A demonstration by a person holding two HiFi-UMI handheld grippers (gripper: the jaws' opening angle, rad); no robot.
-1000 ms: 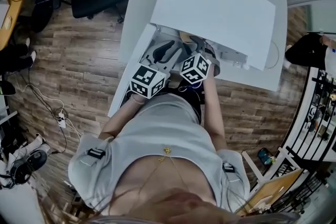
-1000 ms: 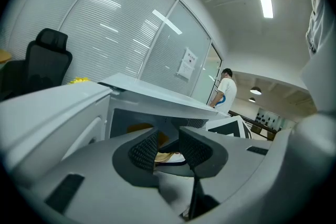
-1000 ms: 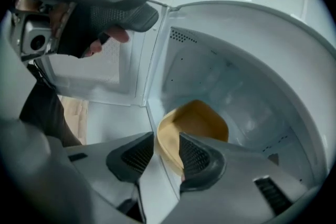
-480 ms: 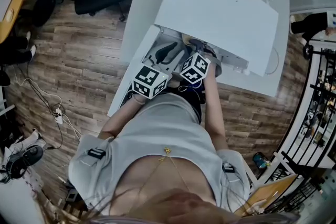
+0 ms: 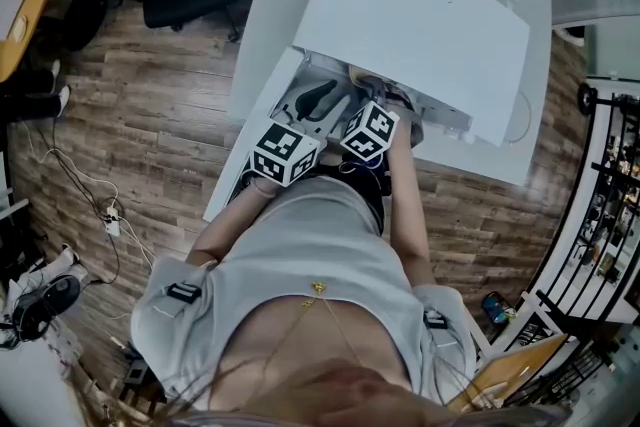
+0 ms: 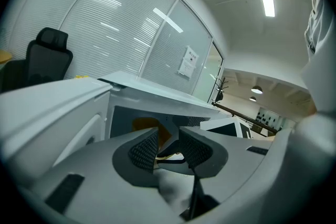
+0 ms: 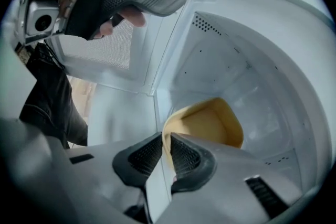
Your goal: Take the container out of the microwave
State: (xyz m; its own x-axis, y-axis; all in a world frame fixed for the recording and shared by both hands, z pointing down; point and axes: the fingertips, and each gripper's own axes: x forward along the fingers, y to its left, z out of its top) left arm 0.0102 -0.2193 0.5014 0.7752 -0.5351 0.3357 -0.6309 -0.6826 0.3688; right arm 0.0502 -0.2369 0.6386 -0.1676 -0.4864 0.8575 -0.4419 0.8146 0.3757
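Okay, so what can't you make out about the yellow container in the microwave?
- Container base and near side: right gripper view, behind the right gripper.
- Whether its closing jaws already press the rim between them: too fine to tell.
- Container in head view: mostly hidden under the microwave top.

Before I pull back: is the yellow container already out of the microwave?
No: the yellow container sits inside the microwave cavity, its rim between the right gripper's closing jaws.
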